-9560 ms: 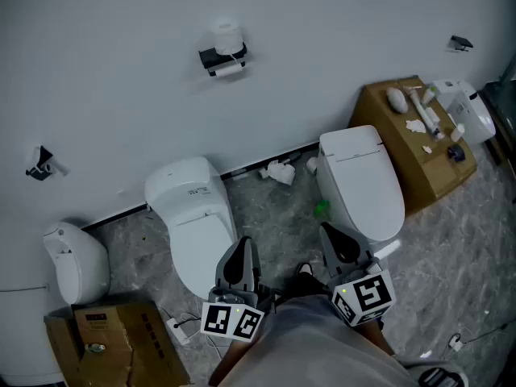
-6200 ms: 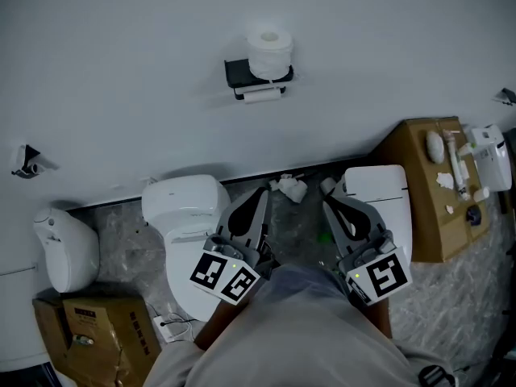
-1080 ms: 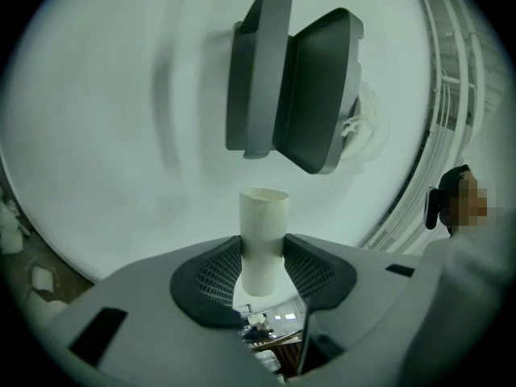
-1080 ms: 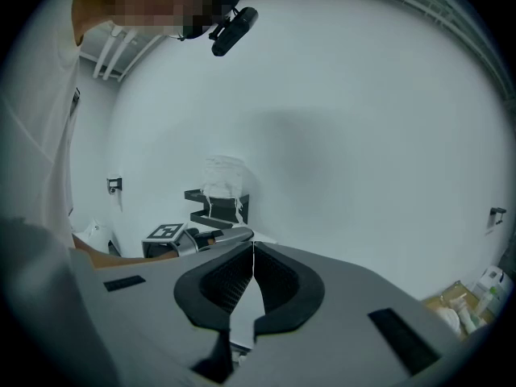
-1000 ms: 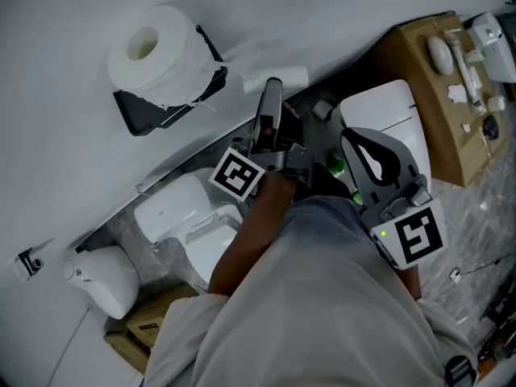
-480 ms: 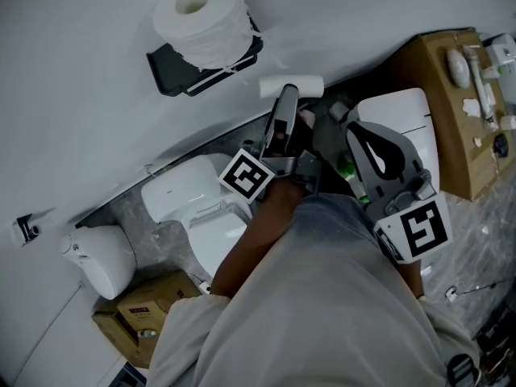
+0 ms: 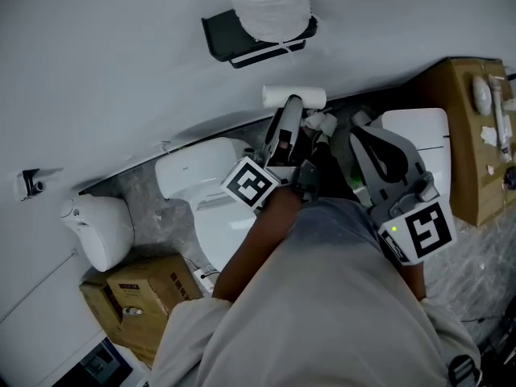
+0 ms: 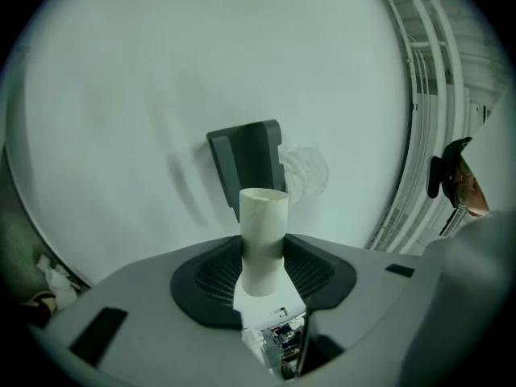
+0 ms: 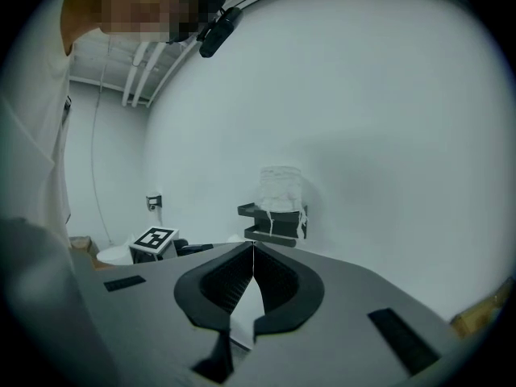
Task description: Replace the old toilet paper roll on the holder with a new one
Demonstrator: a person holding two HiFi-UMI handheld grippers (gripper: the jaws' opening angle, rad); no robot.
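So the left gripper [image 8: 264, 268] is clamped on the old roll [image 8: 263, 216], which is just a bare pale cardboard tube; in the left gripper view it stands upright between the two dark pads, squeezed on both sides with its open end poking out past the jaws; from the head view the tube lies crosswise at the gripper's tip, off the holder [image 7: 219, 37] and below it in the picture, over the gap between the two toilets; the holder is a black bracket on the white wall [image 7: 121, 87] and the new roll [image 7: 270, 2], full and white, sits on top of it; no roll visible on the holder's lower bar from up here; the right gripper [image 9: 252, 256] has its jaws pressed together with nothing between them, pads meeting in a thin line, and it's aimed at the wall with the holder and new roll straight ahead but well apart from it; in the head view it sits on the right, beside the left gripper and a bit lower in the picture; down on the floor there's a white toilet [image 7: 197, 180] under the left arm, a second toilet [image 7: 419, 131] to the right, a cardboard box [image 7: 137, 293] at lower left, and a brown cabinet [image 7: 472, 147] at the far right with small stuff on top that I can't make out.
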